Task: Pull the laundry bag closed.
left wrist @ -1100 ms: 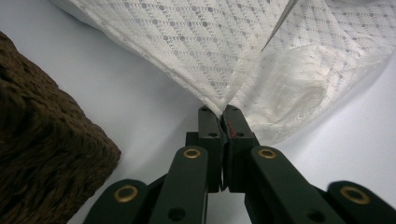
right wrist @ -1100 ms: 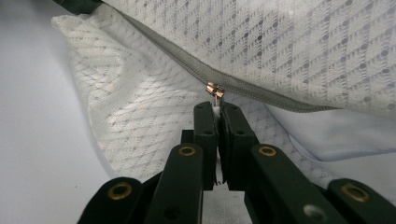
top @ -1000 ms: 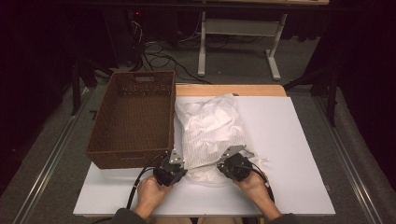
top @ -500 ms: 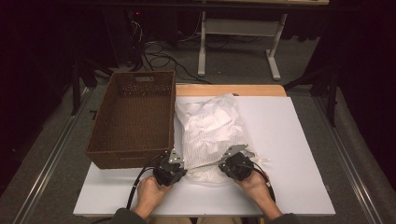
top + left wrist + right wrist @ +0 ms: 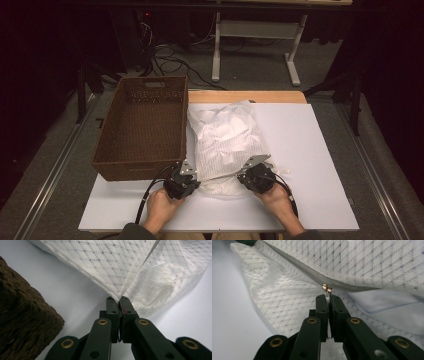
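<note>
Dim room, grey carpet (image 5: pixel 240 75), white-legged desk (image 5: pixel 255 30) behind, perhaps loose cables (image 5: pixel 170 62) on the floor.

1. The high view looks forward and down from the near side over the whole table (image 5: pixel 310 150).
2. Each gripper view looks close along its own jaws.
3. All three views share the white mesh bag (image 5: pixel 227 140) (image 5: pixel 120 267) (image 5: pixel 367 262).

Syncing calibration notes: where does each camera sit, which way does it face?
High view: above the person's side, looking forward and down on table, basket, mesh bag; both hands show.
Left gripper view: on left gripper, along its jaws pinching the bag's corner.
Right gripper view: on right gripper, jaws clamping zipper pull.
All three share the bag.
</note>
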